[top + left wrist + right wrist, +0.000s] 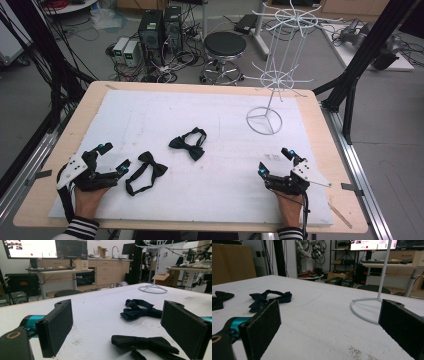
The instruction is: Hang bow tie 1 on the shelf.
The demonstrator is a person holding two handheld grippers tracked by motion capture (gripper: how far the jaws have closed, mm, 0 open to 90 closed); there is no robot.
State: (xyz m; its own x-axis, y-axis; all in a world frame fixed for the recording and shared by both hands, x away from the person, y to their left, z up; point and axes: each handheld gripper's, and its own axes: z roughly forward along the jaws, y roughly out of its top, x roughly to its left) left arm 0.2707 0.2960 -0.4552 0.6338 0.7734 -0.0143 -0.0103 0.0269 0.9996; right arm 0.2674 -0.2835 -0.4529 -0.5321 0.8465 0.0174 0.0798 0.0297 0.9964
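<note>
A wooden table (pixel 310 100) carried a white mat (pixel 210 125) that covered most of its top. Far ahead of the right gripper's jaws stood a white wire rack (pixel 276 75), its ring base (pixel 364 307) showing just beyond and between those jaws in the right gripper view, nearer the right-hand one.

The left gripper (pixel 111 157) lay low over the mat in the person's left hand (pixel 90 199), jaws spread wide with nothing between them. The right gripper (pixel 274 161) sat the same way in the right hand (pixel 290 207), jaws wide apart and empty, only bare mat between them.

Two bow ties lay on the mat. The black bow tie (pixel 145 172) lay just beside the left gripper's inner jaw; in the left gripper view it (pixel 147 343) sat low between the jaws, close to the right-hand one, its strap looped toward the camera. The dark blue bow tie (pixel 190 144) lay farther out, ahead of the left jaws and beyond the black one (pixel 140 310). From the right gripper view it (pixel 269 298) showed beyond the left-hand jaw, well apart from it, with the black one at the left edge (pixel 220 300). The two ties were apart from each other
</note>
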